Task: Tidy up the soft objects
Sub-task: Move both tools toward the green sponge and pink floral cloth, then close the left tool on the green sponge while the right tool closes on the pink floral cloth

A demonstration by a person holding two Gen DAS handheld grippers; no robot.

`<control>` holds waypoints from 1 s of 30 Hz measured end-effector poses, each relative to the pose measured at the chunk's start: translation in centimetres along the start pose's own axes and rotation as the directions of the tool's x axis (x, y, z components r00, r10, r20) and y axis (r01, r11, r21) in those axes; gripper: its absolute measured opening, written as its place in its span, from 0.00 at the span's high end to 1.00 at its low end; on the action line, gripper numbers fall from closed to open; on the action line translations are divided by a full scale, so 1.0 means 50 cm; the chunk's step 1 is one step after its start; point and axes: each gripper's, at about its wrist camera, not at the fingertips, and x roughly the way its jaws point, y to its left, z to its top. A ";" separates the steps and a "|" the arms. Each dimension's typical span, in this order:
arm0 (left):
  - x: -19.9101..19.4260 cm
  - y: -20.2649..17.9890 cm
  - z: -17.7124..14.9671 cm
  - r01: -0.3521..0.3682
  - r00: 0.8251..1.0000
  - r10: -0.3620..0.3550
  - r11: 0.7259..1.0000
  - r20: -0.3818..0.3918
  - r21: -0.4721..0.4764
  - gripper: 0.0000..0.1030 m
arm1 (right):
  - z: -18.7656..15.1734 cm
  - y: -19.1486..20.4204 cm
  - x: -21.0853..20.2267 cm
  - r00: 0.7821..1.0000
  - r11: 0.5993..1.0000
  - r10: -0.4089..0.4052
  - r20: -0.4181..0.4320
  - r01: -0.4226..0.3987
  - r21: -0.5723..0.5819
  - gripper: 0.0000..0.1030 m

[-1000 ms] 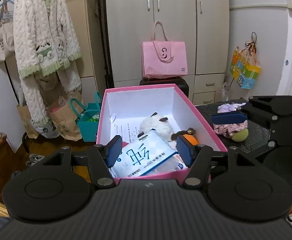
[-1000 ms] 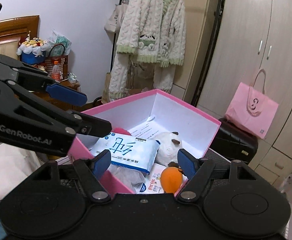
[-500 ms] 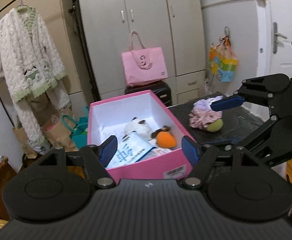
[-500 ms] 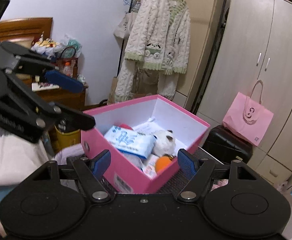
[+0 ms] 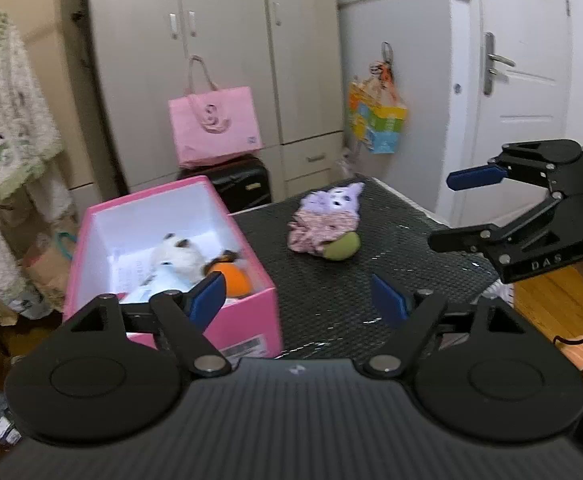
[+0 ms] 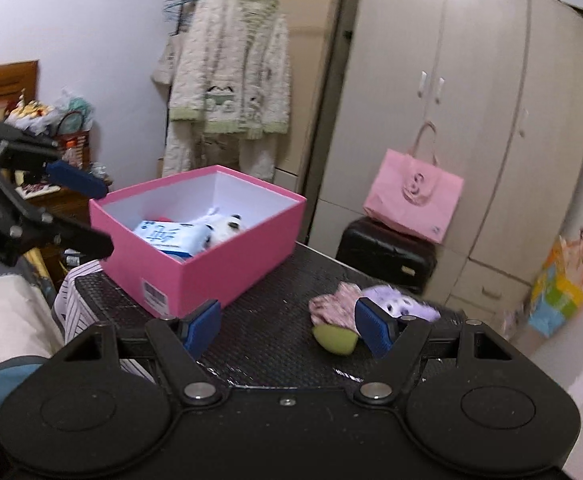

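**Trainee:** What does each panel show?

**Operator:** Left wrist view: my left gripper point(image 5: 299, 298) hangs with its blue pads wide apart and nothing between them. The pink box point(image 5: 251, 322) sits at my 10 o'clock on the black mesh table point(image 5: 391, 240). Inside it I see a white plush point(image 5: 171, 258) and an orange plush point(image 5: 233, 280). The purple plush doll point(image 5: 325, 222), in a floral dress with a green foot, lies on the mesh at 12 o'clock, well apart from the box.

**Trainee:** And the other tool?

**Operator:** Right wrist view: my right gripper point(image 6: 287, 326) is likewise spread and empty. The doll point(image 6: 371, 308) sits at 1 o'clock, partly behind my right-hand pad point(image 6: 373, 328); whether pad and doll touch, I cannot tell. The box point(image 6: 219, 268) is at 11 o'clock, with a blue-and-white tissue pack point(image 6: 167, 236) visible inside.

**Trainee:** Remaining work?

**Operator:** In my judgement, the doll is the last loose item, and the right tool is nearer to it.

**Trainee:** Hazards?

**Operator:** Three. The doll is limp, so a pinch on the dress alone may let the body dangle and slip. A pad arriving off-centre could shove it along the mesh toward the far edge at 12 o'clock. During transfer, my left tool hovers beside the box; the two tools could collide, or a low carry could clip the box rim and shift it.
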 end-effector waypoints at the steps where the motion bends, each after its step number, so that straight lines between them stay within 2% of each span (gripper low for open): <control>1: 0.010 -0.005 0.002 0.010 1.000 -0.010 1.000 0.002 -0.006 0.20 | -0.007 -0.010 0.001 1.000 1.000 -0.001 -0.002 0.001 0.015 0.21; 4: 0.036 -0.016 0.010 0.038 0.999 -0.037 0.998 0.012 -0.050 0.18 | -0.020 -0.040 0.015 1.000 0.999 0.000 -0.013 0.001 0.054 0.20; 7: 0.065 -0.022 0.021 0.064 0.998 -0.061 0.994 0.030 -0.092 0.10 | -0.032 -0.068 0.032 1.000 0.996 0.002 -0.021 0.000 0.087 0.20; 14: 0.134 -0.055 0.043 0.076 0.995 -0.068 0.991 0.071 -0.110 0.02 | -0.050 -0.148 0.085 0.999 0.979 0.036 -0.019 -0.031 0.202 0.18; 19: 0.195 -0.075 0.052 0.082 0.995 -0.074 0.987 0.065 -0.138 0.02 | -0.061 -0.197 0.137 0.997 0.964 0.077 -0.004 -0.074 0.254 0.17; 23: 0.250 -0.085 0.046 0.117 0.992 -0.108 0.977 0.061 -0.178 0.03 | -0.071 -0.230 0.179 0.994 0.953 0.109 0.012 -0.108 0.284 0.17; 26: 0.286 -0.096 0.035 0.060 0.995 -0.043 0.981 0.094 -0.186 0.02 | -0.071 -0.253 0.211 0.986 0.937 0.164 0.010 -0.159 0.311 0.17; 27: 0.298 -0.102 0.028 0.028 0.994 -0.008 0.982 0.106 -0.185 0.02 | -0.066 -0.256 0.224 0.982 0.932 0.190 -0.013 -0.176 0.316 0.24; 30: 0.336 -0.102 0.012 -0.027 0.994 0.049 0.977 0.099 -0.212 0.02 | -0.058 -0.263 0.264 0.983 0.940 0.179 -0.051 -0.155 0.303 0.25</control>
